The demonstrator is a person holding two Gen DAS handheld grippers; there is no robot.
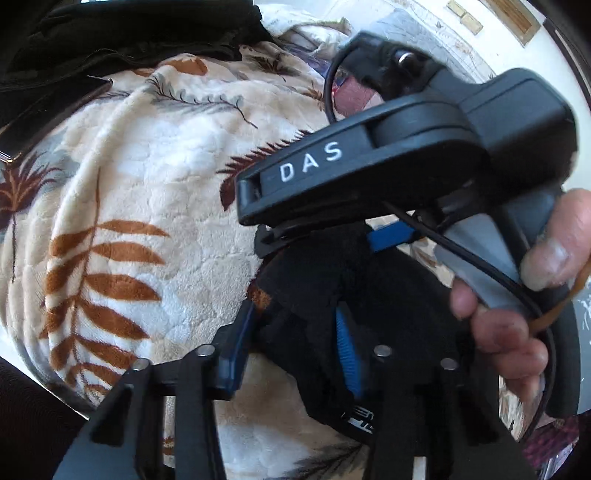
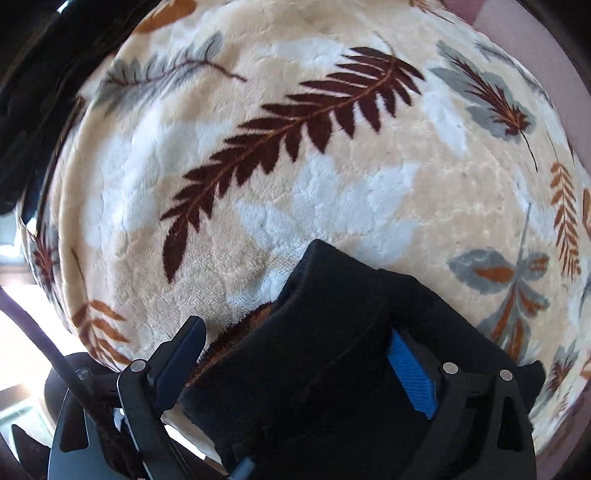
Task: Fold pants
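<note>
Bed surface: cream plush blanket [image 2: 332, 206], leaf print in maroon, rust and grey. Far side, left wrist view: white wall [image 1: 436, 26] with a wood-framed object [image 1: 511, 16], partly cut off. Pink surface [image 2: 524, 33] beyond blanket edge.

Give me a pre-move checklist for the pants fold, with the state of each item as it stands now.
1. Black pants sit between the left gripper fingers: ok.
2. Left pads pressing the cloth firmly: cannot tell.
3. Right gripper jaws stand wide, the left finger clear of the pants, so no grip there: not ok.
4. Leaf-print blanket ahead of the right gripper is bare for laying the fold: ok.
5. Dark clothing at the blanket's far edge lies apart from the pants: ok.
6. The two grippers crowd each other in the left wrist view: not ok.
</note>
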